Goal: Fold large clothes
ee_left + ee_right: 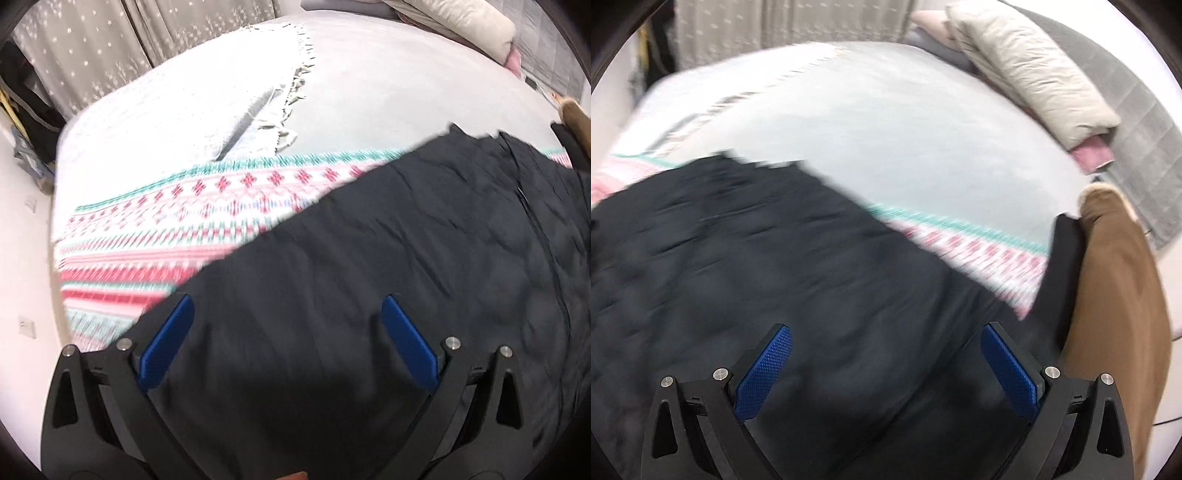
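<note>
A large black quilted garment (388, 266) lies spread on the bed, over a pink, white and teal patterned blanket (177, 221). It also shows in the right wrist view (775, 266). My left gripper (288, 310) is open, its blue pads wide apart just above the garment's near part, holding nothing. My right gripper (886, 339) is open too, hovering over the garment's near right part, empty. Both views are motion-blurred.
The bed (923, 129) has a pale sheet. A white fringed throw (184, 110) lies at the far left. Pillows (1027, 74) are stacked at the head, right. A brown garment (1115, 295) is at the right edge. Curtains (110, 44) hang behind.
</note>
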The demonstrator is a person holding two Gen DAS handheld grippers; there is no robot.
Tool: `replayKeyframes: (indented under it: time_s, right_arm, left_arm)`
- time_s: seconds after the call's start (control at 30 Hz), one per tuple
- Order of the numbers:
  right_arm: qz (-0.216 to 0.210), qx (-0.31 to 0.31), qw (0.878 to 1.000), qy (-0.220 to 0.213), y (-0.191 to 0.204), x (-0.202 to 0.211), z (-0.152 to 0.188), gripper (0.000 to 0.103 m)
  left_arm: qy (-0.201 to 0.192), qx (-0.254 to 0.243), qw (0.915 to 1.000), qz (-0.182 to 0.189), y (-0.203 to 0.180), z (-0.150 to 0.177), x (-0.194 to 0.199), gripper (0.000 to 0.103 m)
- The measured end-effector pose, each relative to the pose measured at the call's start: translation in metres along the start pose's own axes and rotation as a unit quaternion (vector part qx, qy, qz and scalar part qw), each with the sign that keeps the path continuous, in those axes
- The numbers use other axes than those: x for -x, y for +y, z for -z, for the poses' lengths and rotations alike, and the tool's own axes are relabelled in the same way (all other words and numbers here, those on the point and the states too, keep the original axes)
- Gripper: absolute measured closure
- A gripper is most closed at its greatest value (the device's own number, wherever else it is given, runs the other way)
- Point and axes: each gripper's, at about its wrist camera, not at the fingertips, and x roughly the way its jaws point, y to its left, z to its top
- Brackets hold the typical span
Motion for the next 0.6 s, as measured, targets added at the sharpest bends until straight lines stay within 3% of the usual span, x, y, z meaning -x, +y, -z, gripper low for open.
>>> replayKeyframes:
  time_s: [0.1,0.2,0.23,0.27,0.3,0.33,0.37,0.4,0.43,0.47,0.53,0.6]
  right_arm:
    - [0.011,-0.017,0.999,0.039,-0.022,-0.046,-0.016,0.001]
    - [0.032,-0.046,0.996,0.075,-0.039,-0.083,-0.022,0.005]
    - [0.035,-0.058,0.993,0.092,-0.043,-0.096,-0.017,0.019]
    - [0.029,-0.063,0.992,0.104,-0.046,-0.105,-0.017,0.030]
    - [-0.001,-0.078,0.990,0.115,-0.048,-0.113,-0.010,0.052]
    - [-0.025,-0.091,0.989,0.114,-0.049,-0.116,-0.009,0.074]
    - [-0.052,-0.098,0.989,0.100,-0.046,-0.112,-0.004,0.084]
    - [-0.055,-0.092,0.990,0.092,-0.043,-0.109,-0.002,0.093]
    - [-0.047,-0.079,0.992,0.086,-0.037,-0.104,0.000,0.096]
    - [-0.027,-0.063,0.995,0.079,-0.030,-0.098,0.000,0.097]
    - [0.006,-0.055,0.996,0.063,-0.023,-0.087,-0.004,0.099]
    - [0.035,-0.065,0.997,0.033,-0.021,-0.070,-0.016,0.099]
  left_arm:
    - [0.022,0.005,0.9988,0.043,0.003,-0.010,-0.026,0.006]
    - [0.043,0.010,0.9967,0.069,-0.004,-0.005,-0.038,0.021]
    - [0.038,0.011,0.9968,0.069,-0.008,-0.002,-0.036,0.031]
    - [0.036,0.014,0.9964,0.075,-0.014,0.001,-0.033,0.051]
    - [0.036,0.020,0.9954,0.087,-0.019,0.005,-0.029,0.064]
    - [0.039,0.026,0.9949,0.090,-0.023,0.009,-0.026,0.094]
    - [0.040,0.028,0.9958,0.077,-0.026,0.012,-0.024,0.102]
    - [0.032,0.025,0.9981,0.047,-0.032,0.016,-0.019,0.103]
    - [0.023,0.016,0.9995,0.016,-0.034,0.015,-0.014,0.103]
    - [0.001,0.000,0.9991,-0.042,-0.037,0.014,-0.007,0.103]
    - [-0.043,0.006,0.9902,-0.133,-0.028,0.008,0.009,0.103]
    - [-0.051,0.046,0.9857,-0.154,-0.008,-0.002,0.016,0.103]
